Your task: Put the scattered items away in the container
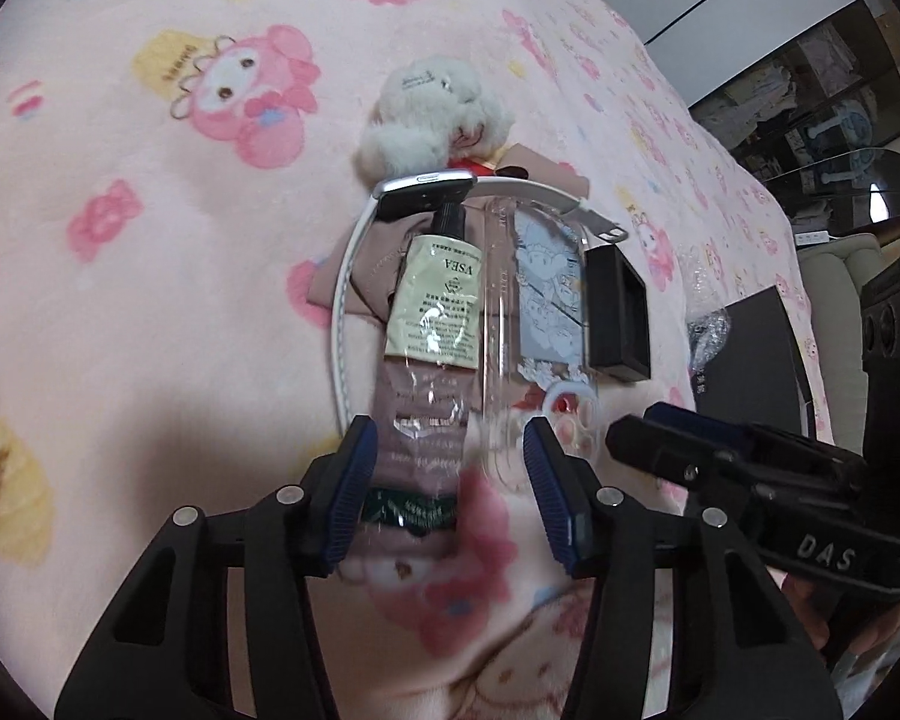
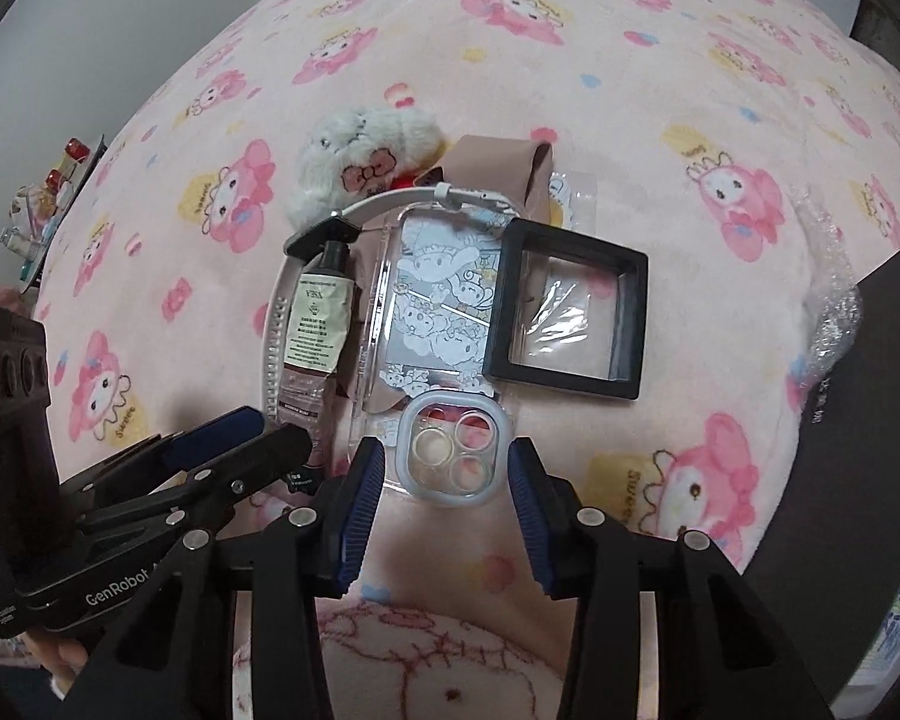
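Nearest, both grippers point down at the cluster of things on the bed. The left gripper [image 1: 456,480] has its jaws apart around the near end of the cream tube [image 1: 432,312]; the pads sit either side of its crimped tail, but I cannot see them pressing it. The right gripper [image 2: 444,486] likewise stands parted, astride the camera end of the clear phone case [image 2: 438,324], with a visible gap on each side.

So the step in hand looks like the pick-up, two things at once, with neither one clamped yet. Next, each gripper would need to pinch firmly, then lift straight up. The case is slick and thin, so it could slip. The tube's tail is soft and may fold.

Further off, just beside the case, lies a black square frame [image 2: 570,312]. A white headband [image 2: 282,300] curves round the tube's far side, and a fluffy white toy [image 2: 354,144] sits beyond on the pink blanket [image 2: 570,60].

The dark box [image 2: 858,408] at the right edge may be the container, though I cannot tell for sure.
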The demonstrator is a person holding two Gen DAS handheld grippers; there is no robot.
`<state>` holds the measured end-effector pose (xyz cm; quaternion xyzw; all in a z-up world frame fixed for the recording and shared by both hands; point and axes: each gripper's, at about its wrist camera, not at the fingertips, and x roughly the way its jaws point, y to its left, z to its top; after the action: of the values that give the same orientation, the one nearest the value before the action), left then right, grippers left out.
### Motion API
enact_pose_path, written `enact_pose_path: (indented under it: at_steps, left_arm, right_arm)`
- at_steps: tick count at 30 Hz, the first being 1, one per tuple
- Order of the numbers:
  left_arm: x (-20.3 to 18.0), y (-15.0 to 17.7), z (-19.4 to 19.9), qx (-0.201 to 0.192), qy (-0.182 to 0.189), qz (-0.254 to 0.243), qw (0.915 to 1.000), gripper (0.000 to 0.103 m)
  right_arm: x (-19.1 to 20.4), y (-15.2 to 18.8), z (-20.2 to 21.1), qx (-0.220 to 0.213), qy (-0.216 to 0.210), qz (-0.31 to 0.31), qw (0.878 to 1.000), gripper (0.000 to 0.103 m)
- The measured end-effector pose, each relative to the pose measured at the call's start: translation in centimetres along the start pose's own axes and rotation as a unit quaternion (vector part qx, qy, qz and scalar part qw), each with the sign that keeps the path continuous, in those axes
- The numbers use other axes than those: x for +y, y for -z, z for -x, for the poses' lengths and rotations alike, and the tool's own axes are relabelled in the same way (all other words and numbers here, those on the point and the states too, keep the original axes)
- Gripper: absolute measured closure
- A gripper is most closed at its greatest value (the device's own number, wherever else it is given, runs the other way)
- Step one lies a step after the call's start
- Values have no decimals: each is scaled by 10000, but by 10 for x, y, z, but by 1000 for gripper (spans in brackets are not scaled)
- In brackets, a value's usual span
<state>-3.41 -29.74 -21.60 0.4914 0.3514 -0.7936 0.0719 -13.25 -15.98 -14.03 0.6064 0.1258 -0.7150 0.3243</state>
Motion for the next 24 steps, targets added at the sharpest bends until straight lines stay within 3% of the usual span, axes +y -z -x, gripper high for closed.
enact_pose_path:
  at_steps: [4, 6, 8, 17, 24]
  left_arm:
    - [1, -4, -21, 204, -199, -16, 9996, 56]
    - [0, -4, -27, 268, -324, -54, 9991, 64]
    - [-1, -4, -24, 262, -271, -34, 9993, 64]
    - [-5, 4, 19, 73, 835, 197, 9963, 67]
    - [-31, 12, 49, -63, 1282, -22, 9917, 69]
  right_arm:
    - [-3, -4, -11, 160, -12, -16, 9999, 64]
    - [-4, -4, -13, 193, 1, -44, 9998, 64]
    - [-5, -3, -15, 238, -31, -67, 9997, 64]
    - [-3, 11, 6, 170, -303, -154, 9993, 64]
    - [-4, 26, 44, -168, -729, -313, 9967, 63]
